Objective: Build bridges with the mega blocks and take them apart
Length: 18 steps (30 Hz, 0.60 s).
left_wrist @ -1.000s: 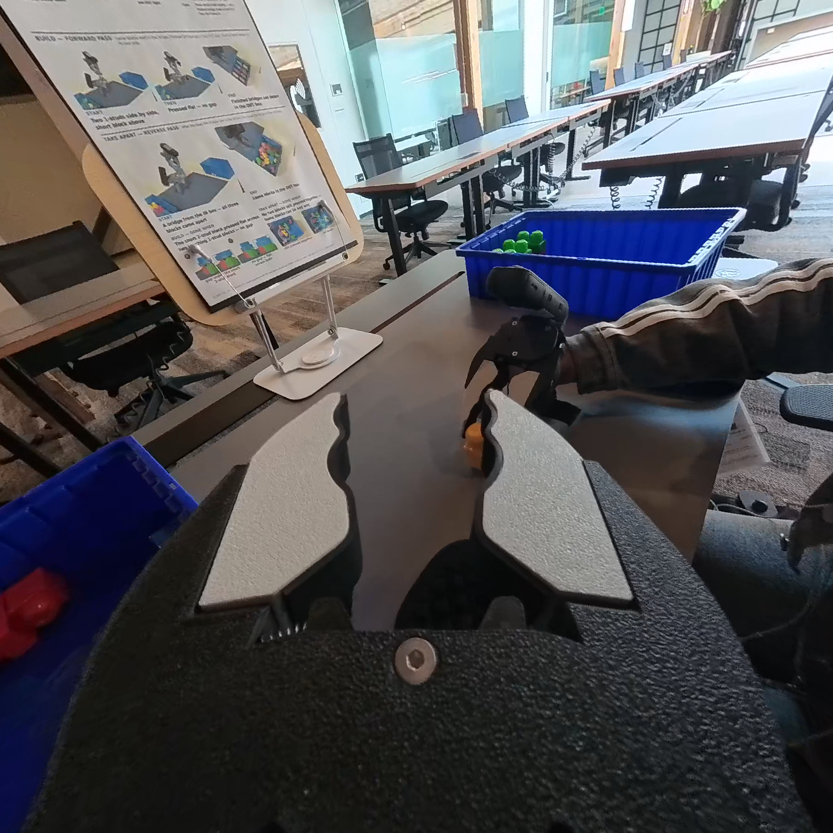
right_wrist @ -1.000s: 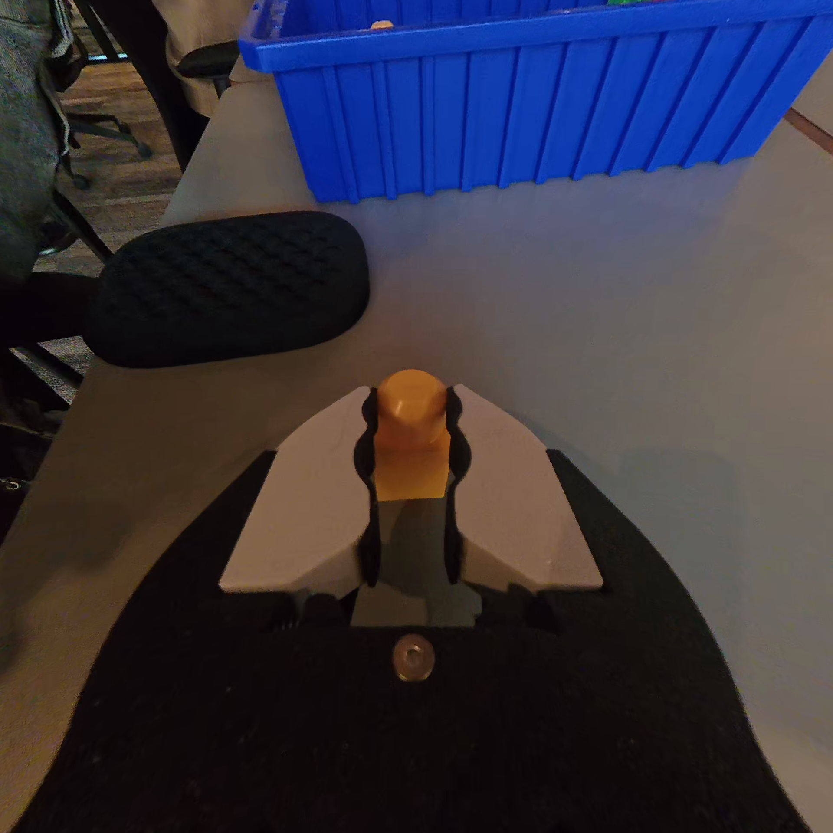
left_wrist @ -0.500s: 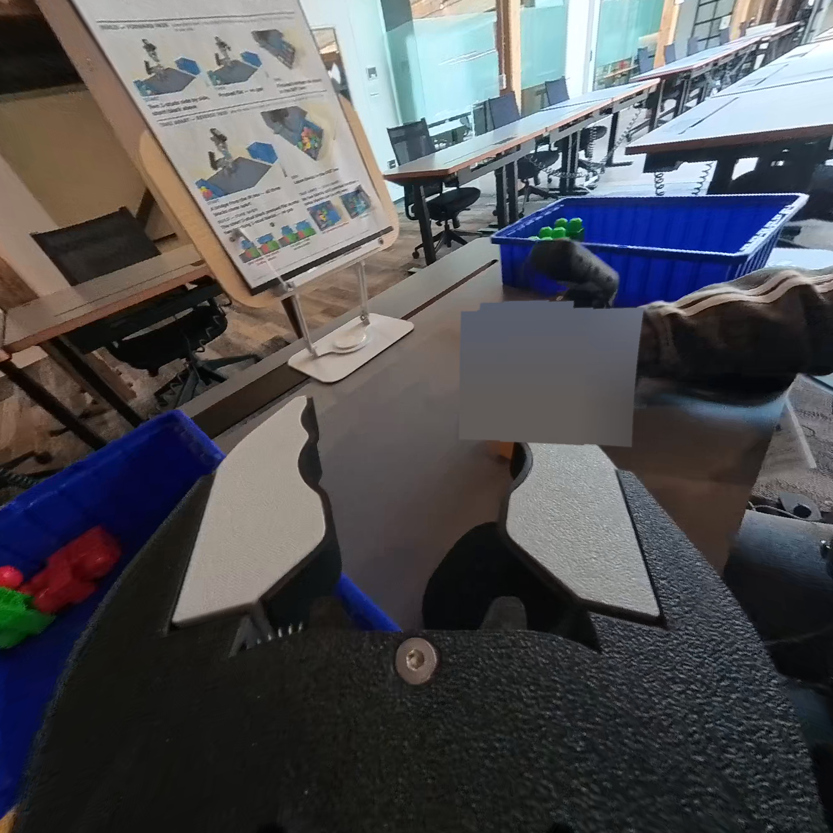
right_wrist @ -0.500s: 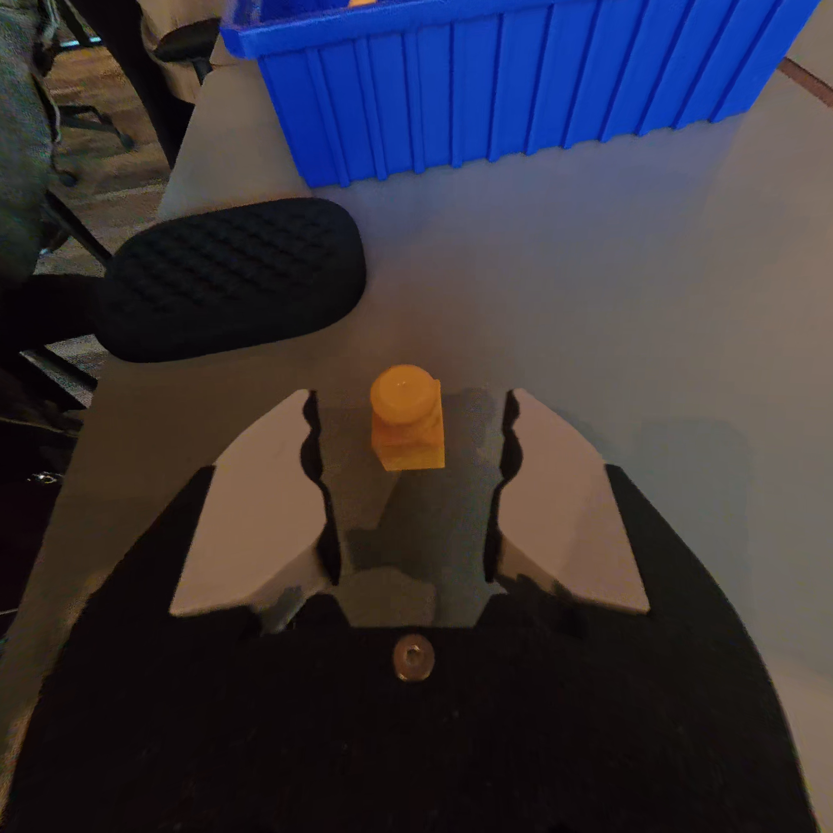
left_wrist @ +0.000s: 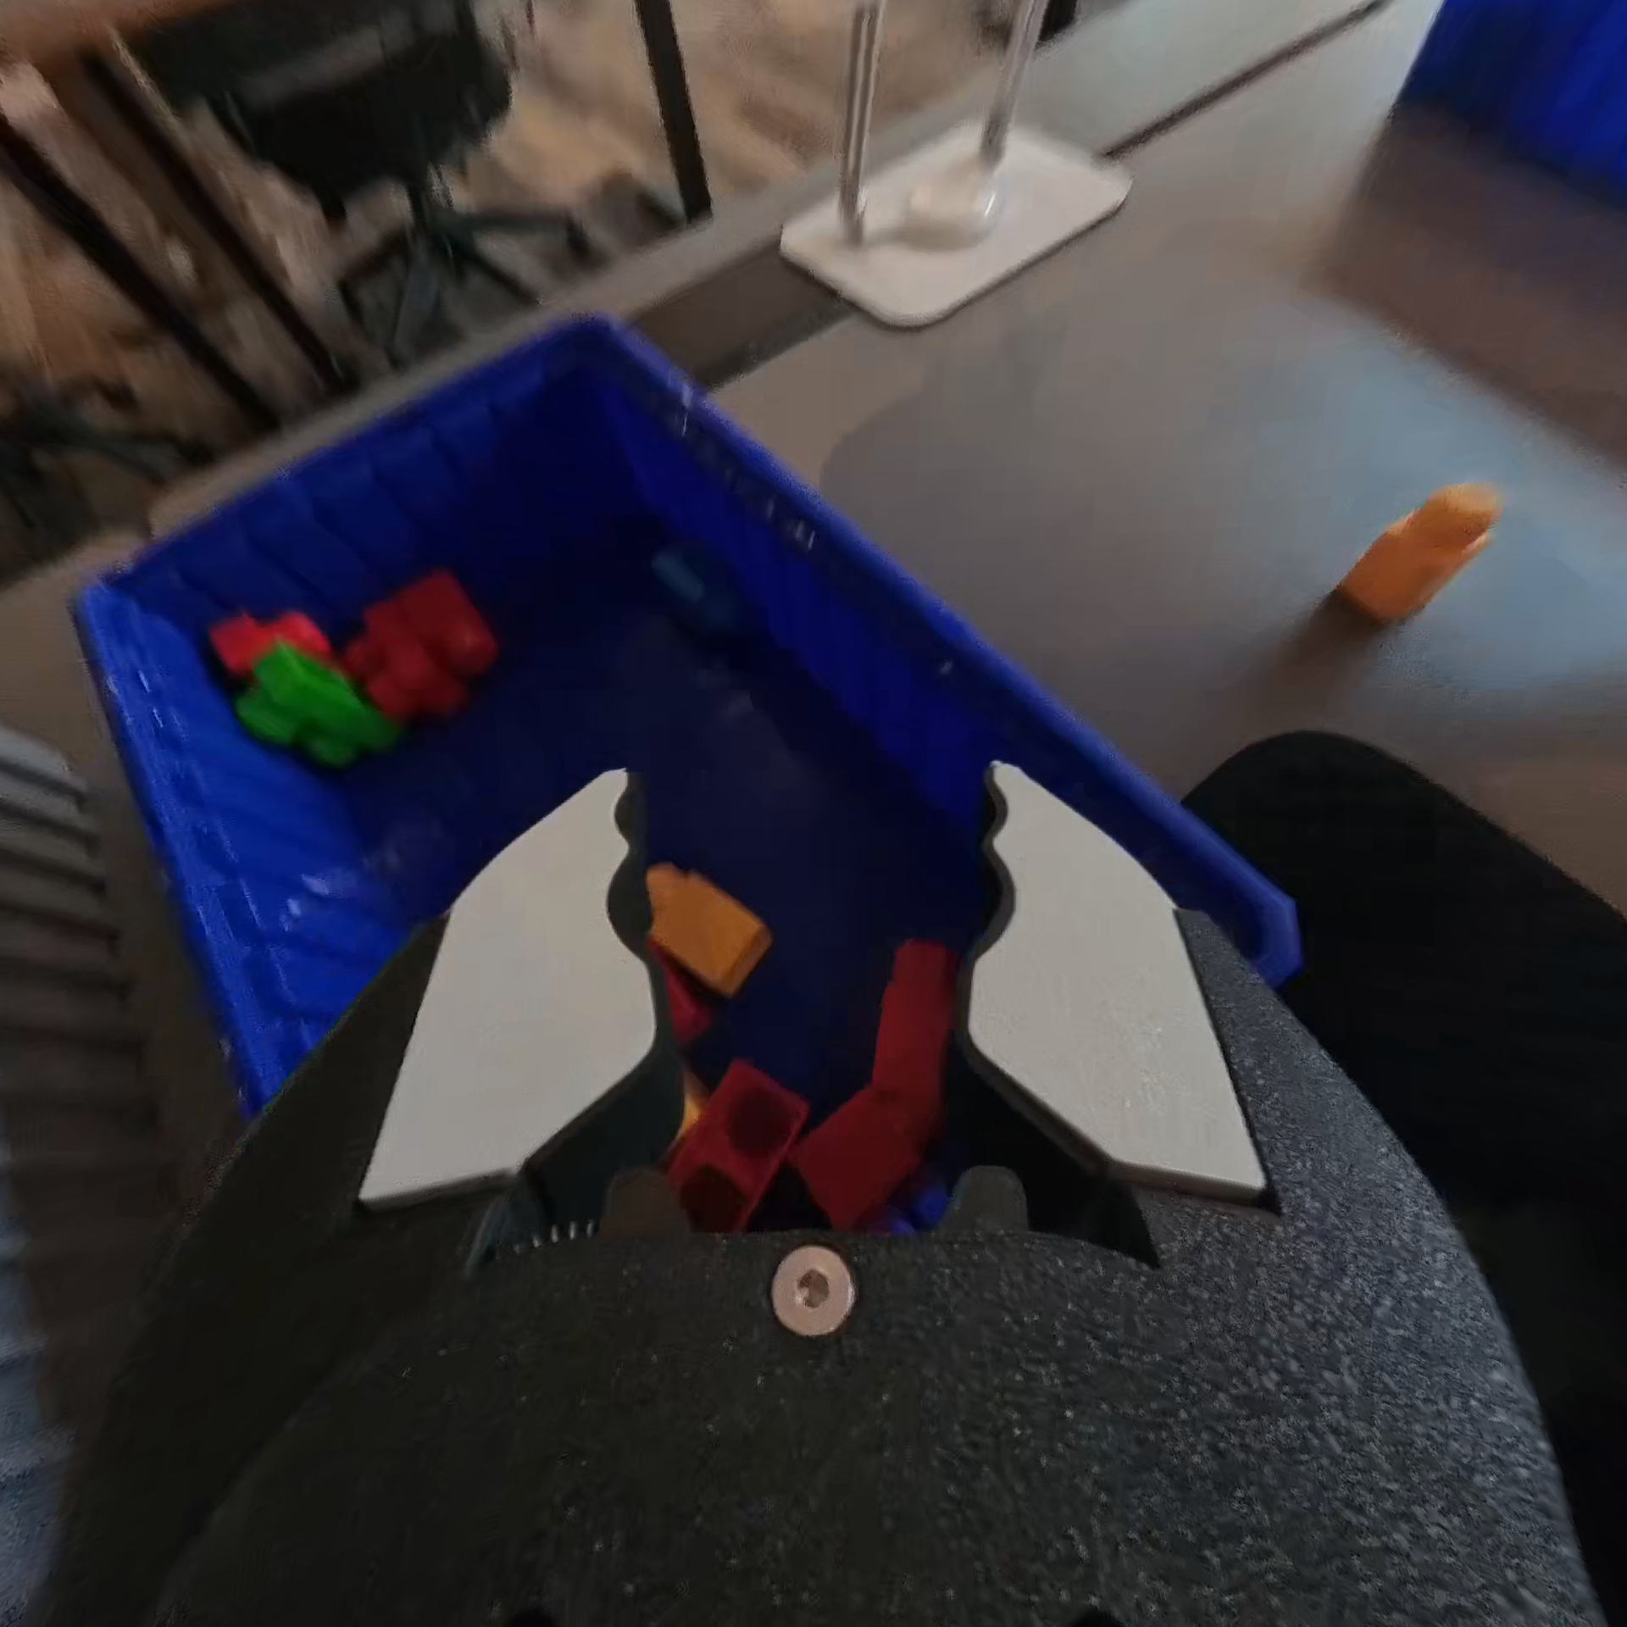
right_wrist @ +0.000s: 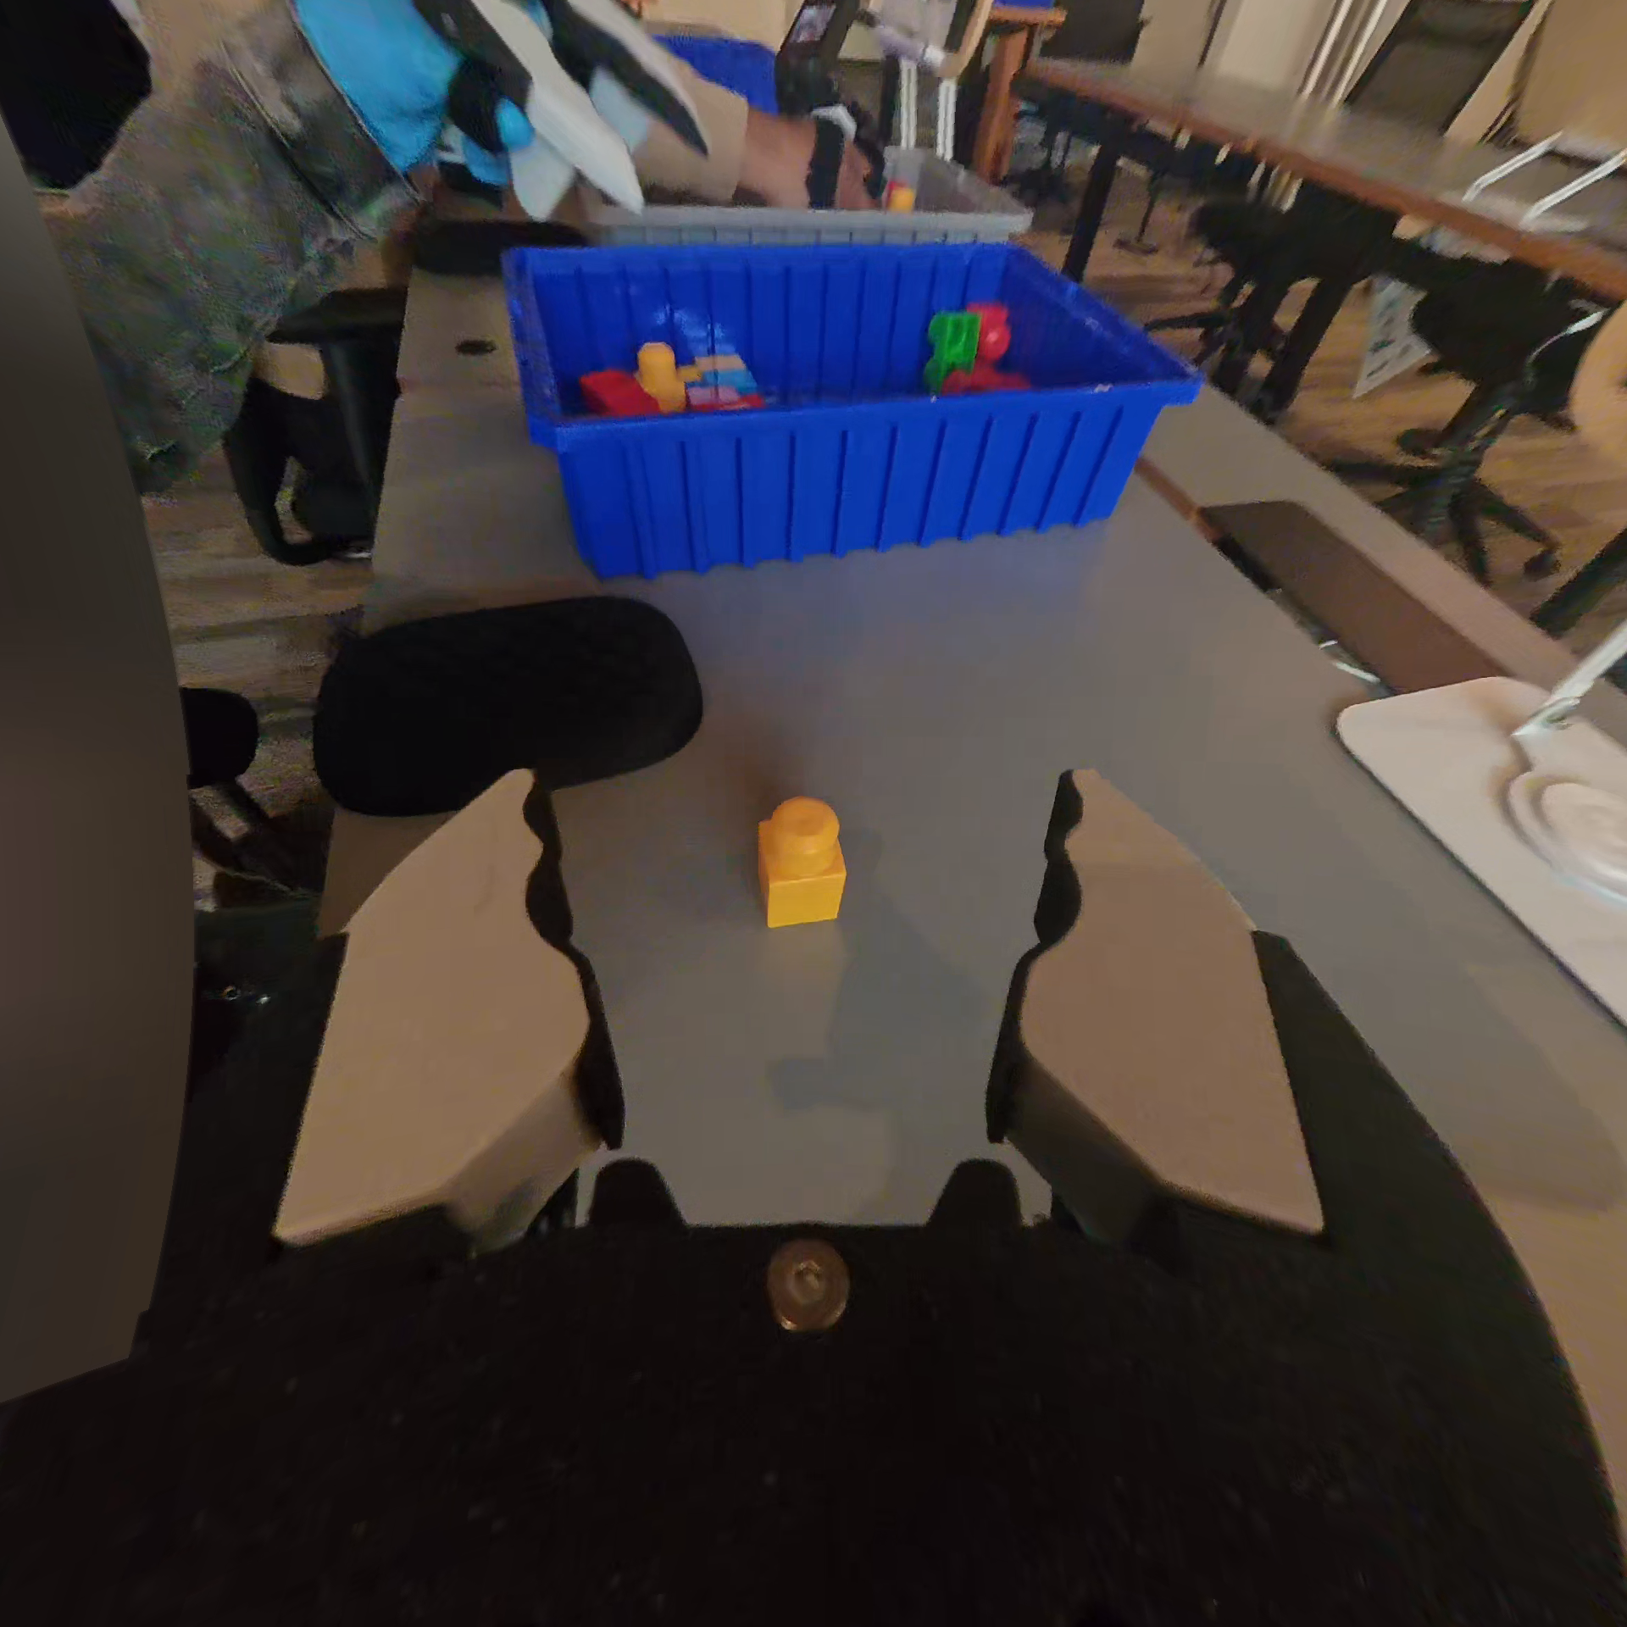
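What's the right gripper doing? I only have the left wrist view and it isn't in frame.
Observer: The right gripper is open, jaws wide, nothing held.
Operator: The orange block on the table is smeared here. Upright?
Observer: Yes. It stands stud up on the table, touching neither finger.
Operator: Anything past the far end of the blue bin?
Observer: A grey bin sits just beyond it.
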Each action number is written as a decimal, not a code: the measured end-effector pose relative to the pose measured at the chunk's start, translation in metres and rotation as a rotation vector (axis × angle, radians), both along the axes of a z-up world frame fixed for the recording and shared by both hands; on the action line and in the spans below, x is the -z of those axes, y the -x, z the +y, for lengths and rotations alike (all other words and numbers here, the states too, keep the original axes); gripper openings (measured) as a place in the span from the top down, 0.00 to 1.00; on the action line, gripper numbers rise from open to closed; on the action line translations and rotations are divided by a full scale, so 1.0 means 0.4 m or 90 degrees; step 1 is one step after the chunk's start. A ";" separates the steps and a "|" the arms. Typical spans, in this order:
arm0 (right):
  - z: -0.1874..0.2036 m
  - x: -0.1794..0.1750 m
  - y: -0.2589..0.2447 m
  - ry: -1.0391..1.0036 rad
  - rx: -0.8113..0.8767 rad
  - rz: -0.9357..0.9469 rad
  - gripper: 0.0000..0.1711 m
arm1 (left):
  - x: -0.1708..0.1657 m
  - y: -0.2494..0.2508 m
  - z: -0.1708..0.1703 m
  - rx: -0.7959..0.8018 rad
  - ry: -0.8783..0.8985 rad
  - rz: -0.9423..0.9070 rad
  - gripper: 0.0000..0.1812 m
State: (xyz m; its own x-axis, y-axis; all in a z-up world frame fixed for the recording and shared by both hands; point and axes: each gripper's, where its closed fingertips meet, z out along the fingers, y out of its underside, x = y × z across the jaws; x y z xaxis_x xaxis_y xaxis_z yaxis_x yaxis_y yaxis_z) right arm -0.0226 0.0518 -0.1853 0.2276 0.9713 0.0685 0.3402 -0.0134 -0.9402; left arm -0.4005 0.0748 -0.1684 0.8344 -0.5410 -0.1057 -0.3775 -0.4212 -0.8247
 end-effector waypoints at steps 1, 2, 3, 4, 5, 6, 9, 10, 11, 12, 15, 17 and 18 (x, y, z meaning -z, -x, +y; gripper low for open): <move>-0.006 -0.012 -0.009 -0.009 0.005 0.005 0.39 | 0.028 0.018 0.007 -0.011 0.045 0.003 0.63; -0.012 -0.024 -0.016 -0.017 0.009 0.011 0.39 | 0.057 0.029 0.010 -0.014 0.089 0.006 0.63; -0.016 -0.034 -0.023 -0.026 0.014 0.016 0.40 | 0.086 0.036 0.011 -0.013 0.129 0.015 0.63; -0.019 -0.043 -0.030 -0.034 0.018 0.019 0.40 | 0.116 0.045 0.012 -0.017 0.167 0.031 0.64; -0.022 -0.050 -0.035 -0.041 0.022 0.021 0.40 | 0.146 0.056 0.013 -0.029 0.204 0.052 0.64; -0.025 -0.056 -0.041 -0.046 0.026 0.024 0.40 | 0.172 0.065 0.013 -0.041 0.236 0.072 0.64; -0.029 -0.067 -0.054 -0.064 0.038 0.031 0.41 | 0.233 0.069 0.007 -0.071 0.312 0.106 0.65; -0.030 -0.068 -0.058 -0.068 0.041 0.033 0.41 | 0.249 0.067 0.008 -0.079 0.327 0.116 0.65; -0.031 -0.070 -0.061 -0.071 0.042 0.036 0.42 | 0.263 0.060 0.008 -0.084 0.345 0.113 0.65; -0.031 -0.070 -0.065 -0.073 0.045 0.039 0.42 | 0.274 0.051 0.009 -0.086 0.359 0.103 0.65; -0.034 -0.076 -0.077 -0.080 0.047 0.056 0.43 | 0.303 0.047 0.022 -0.116 0.390 0.093 0.66; -0.035 -0.081 -0.088 -0.083 0.047 0.067 0.44 | 0.319 0.046 0.025 -0.135 0.418 0.077 0.65; -0.036 -0.084 -0.095 -0.086 0.047 0.073 0.44 | 0.328 0.051 0.026 -0.150 0.427 0.080 0.65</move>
State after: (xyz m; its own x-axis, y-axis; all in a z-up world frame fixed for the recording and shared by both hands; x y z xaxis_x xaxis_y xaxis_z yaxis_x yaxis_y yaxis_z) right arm 0.0154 0.0373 -0.1516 0.3119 0.9353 0.1669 0.2336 0.0948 -0.9677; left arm -0.4210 0.0851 -0.2994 0.9403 -0.3299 0.0835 -0.2890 -0.9037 -0.3158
